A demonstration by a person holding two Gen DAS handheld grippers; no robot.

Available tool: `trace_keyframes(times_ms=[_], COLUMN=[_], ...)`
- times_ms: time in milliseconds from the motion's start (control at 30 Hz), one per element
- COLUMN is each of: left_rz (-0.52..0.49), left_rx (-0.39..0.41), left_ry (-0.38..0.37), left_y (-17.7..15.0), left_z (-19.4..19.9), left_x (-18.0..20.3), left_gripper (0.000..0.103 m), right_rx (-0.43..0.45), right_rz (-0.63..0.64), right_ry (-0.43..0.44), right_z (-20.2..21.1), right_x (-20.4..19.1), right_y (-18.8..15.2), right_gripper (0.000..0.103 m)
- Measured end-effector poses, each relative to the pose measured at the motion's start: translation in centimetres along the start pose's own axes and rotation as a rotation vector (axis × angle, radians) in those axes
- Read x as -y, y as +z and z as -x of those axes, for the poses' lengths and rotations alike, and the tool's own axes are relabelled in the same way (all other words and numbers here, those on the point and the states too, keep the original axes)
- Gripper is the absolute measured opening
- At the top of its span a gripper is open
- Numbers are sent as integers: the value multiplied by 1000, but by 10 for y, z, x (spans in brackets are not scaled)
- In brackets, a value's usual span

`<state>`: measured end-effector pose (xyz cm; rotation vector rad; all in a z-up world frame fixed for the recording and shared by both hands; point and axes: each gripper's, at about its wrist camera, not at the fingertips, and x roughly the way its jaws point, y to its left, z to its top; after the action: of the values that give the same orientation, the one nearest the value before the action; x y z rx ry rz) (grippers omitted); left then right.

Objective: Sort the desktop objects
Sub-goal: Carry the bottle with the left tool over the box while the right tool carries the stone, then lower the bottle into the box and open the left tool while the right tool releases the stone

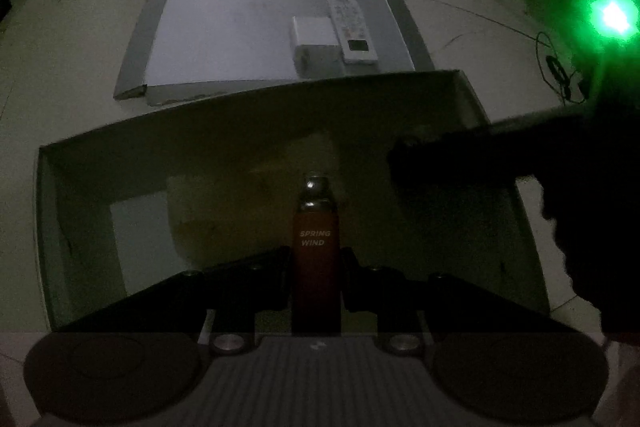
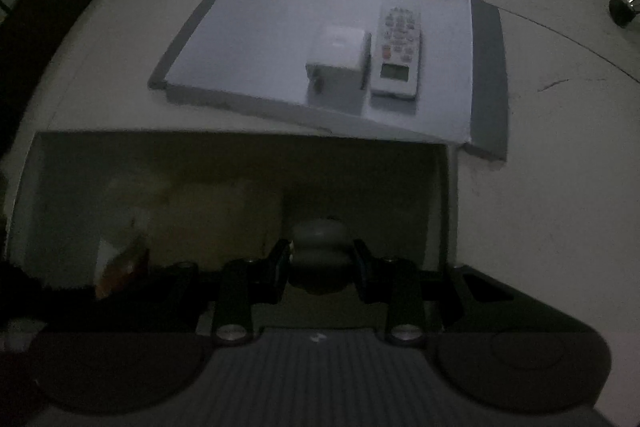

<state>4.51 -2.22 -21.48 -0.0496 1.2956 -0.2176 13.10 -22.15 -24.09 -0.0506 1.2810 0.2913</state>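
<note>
Though dim, box (image 1: 256, 107) contents (indistinct)

black hand-held gripper (image 1: 316, 259), silver screws, grey ribbed base, round side discs

Left wrist view: looks steeply down along its fingers from just above the open box (image 1: 256, 115), near its left-centre, facing the lid (image 1: 224, 39) beyond. Right wrist view: same steep downward aim, close over the box (image 2: 240, 143) towards its right wall. Both views share the box's far wall, the lid (image 2: 280, 39) and the remote (image 1: 352, 27) (image 2: 398, 51) beyond it.
</note>
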Motion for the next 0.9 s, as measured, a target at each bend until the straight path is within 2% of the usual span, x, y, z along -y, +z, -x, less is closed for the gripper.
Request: trace_keyframes(times_ms=[100,167,467,700,900], left_rz=[-14,-10,34,162,185], left_rx=[26,28,11,23,63], left_ry=[21,32,65,160,226], left_y=[0,-1,-19,-26,-23], left_z=[3,4,9,8,8], left_x=[-3,-8,-33,-70,-91], left_gripper=[20,20,20,20,20], right_rx=[13,26,-15,-17,-7], right_rz=[-36,0,6,-9,-7], right_ry=[6,-47,-115,-140,-144], right_z=[2,-5,-50,-69,-72], right_x=[-10,-21,-25,-24,-23], right_y=[8,9,0,-2,-2], right_gripper=[35,35,35,35,35])
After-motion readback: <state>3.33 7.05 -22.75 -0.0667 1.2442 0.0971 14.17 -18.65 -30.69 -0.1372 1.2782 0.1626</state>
